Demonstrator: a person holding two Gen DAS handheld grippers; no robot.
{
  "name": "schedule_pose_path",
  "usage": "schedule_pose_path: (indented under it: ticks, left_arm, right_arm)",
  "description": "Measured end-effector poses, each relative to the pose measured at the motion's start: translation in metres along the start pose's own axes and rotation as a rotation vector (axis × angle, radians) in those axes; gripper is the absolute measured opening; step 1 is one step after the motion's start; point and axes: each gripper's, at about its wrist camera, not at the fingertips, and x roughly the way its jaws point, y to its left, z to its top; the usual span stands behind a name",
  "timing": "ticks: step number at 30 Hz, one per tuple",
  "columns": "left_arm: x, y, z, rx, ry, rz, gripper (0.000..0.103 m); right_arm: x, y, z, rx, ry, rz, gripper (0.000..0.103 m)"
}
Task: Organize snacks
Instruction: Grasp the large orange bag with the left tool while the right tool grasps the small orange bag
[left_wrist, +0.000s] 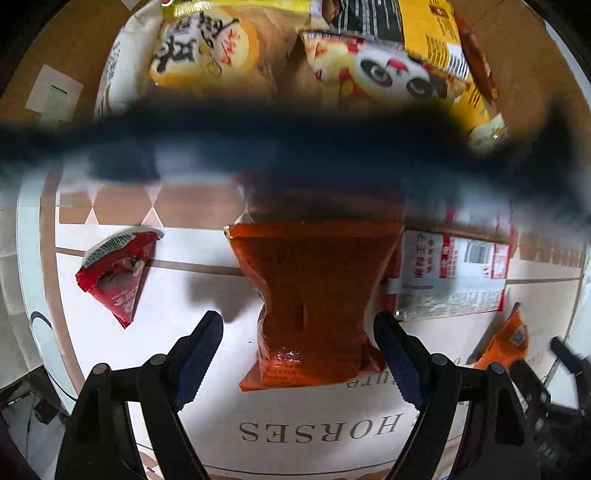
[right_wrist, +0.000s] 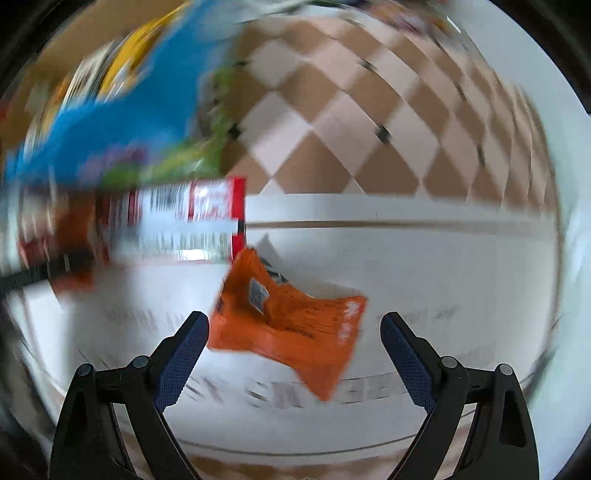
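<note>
In the left wrist view my left gripper (left_wrist: 297, 332) is open, its fingers on either side of a dark orange snack bag (left_wrist: 314, 295) lying on the white tablecloth. A red triangular packet (left_wrist: 116, 275) lies to its left, a red-and-white packet (left_wrist: 450, 277) to its right. A small orange packet (left_wrist: 506, 343) lies at the far right. In the blurred right wrist view my right gripper (right_wrist: 295, 332) is open over that orange packet (right_wrist: 291, 328). The red-and-white packet (right_wrist: 184, 218) lies beyond it.
A cardboard box (left_wrist: 74, 48) at the back holds several snack bags, among them a yellow one (left_wrist: 207, 48) and a panda-print one (left_wrist: 388, 70). A dark blurred band (left_wrist: 295, 147) crosses the left view. The tablecloth (right_wrist: 369, 129) has a brown-and-white diamond border. A blue bag (right_wrist: 122, 118) shows upper left.
</note>
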Motion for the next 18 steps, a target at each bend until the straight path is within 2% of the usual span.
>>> schedule_pose_path:
  ticks: [4,6,8,10,11,13,18]
  left_arm:
    - [0.004,-0.002,-0.006,0.005,-0.01,0.013,0.083]
    - [0.005,-0.005,-0.007,0.008,-0.008,0.013,0.083]
    - [0.009,-0.013,-0.005,0.011,-0.007,0.014,0.083]
    - [0.013,-0.019,-0.005,0.012,-0.007,0.02,0.083]
    - [0.013,-0.019,-0.003,0.013,-0.007,0.024,0.083]
    - [0.012,-0.018,-0.002,0.016,-0.004,0.027,0.083]
    - [0.013,-0.018,-0.003,0.013,-0.012,0.022,0.083]
  right_arm:
    - [0.012,0.024,0.001,-0.247,0.067,-0.11,0.096]
    - [0.021,0.033,0.004,-0.316,0.097,-0.133,0.096]
    - [0.03,0.039,0.007,-0.348,0.129,-0.113,0.096]
    - [0.037,0.044,0.013,-0.353,0.14,-0.113,0.092]
    - [0.04,0.044,0.016,-0.351,0.141,-0.119,0.085]
    - [0.046,0.042,0.02,-0.316,0.164,-0.098,0.061]
    - [0.05,0.015,0.028,-0.047,0.219,0.046,0.055]
